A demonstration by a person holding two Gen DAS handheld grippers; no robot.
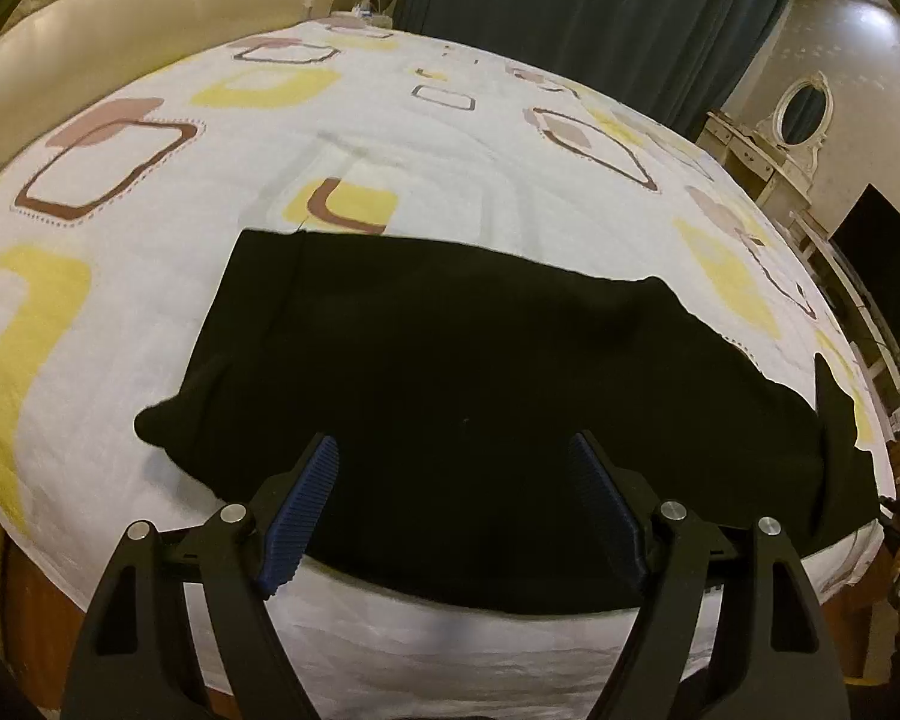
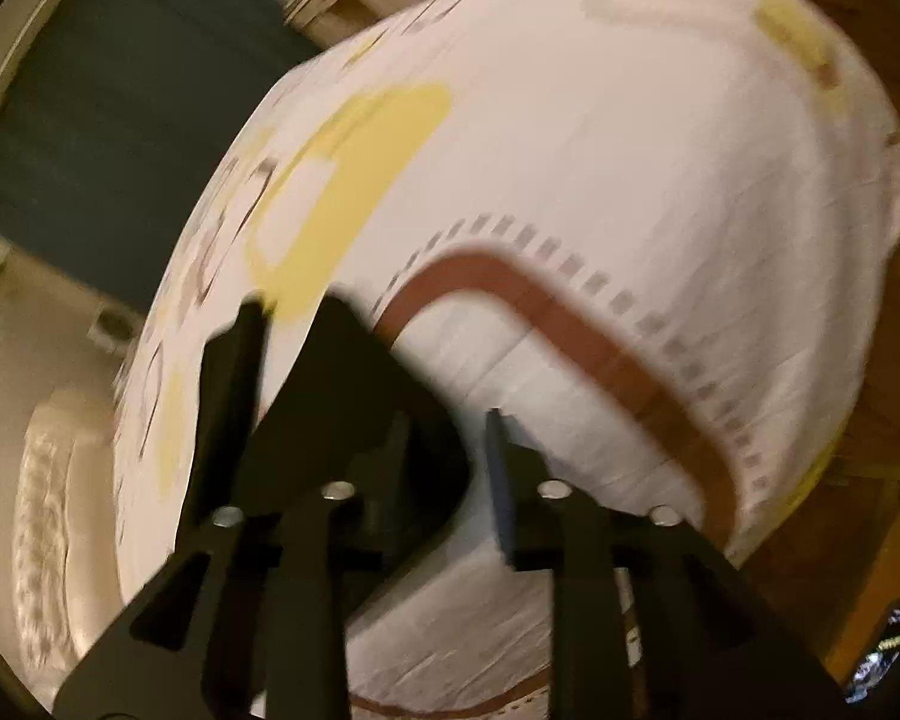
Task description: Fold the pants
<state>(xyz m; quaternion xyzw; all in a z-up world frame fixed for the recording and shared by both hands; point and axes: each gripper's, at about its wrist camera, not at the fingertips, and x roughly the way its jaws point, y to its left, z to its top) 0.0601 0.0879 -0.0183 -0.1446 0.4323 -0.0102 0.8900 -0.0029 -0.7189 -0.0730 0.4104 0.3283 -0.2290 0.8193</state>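
Note:
The black pants (image 1: 450, 348) lie folded into a wide band across the near part of the bed. My left gripper (image 1: 453, 441) hovers over their near edge, jaws wide open, blue pads (image 1: 303, 510) apart with only the cloth below them. In the blurred right wrist view, a black corner of the pants (image 2: 342, 372) lies over and beside the left finger of my right gripper (image 2: 450, 444). Its jaws stand narrow, and a pale strip of sheet shows between the cloth and the right pad (image 2: 501, 480). I cannot make out the left pad.
The bed sheet (image 1: 420, 138) is white with yellow and brown squares. A padded cream headboard (image 1: 120, 30) is at the far left and dark curtains (image 1: 570, 6) hang behind. A dresser with an oval mirror (image 1: 804, 108) and a dark screen (image 1: 882, 264) stand at the right. The wooden floor (image 2: 870, 570) lies past the bed's edge.

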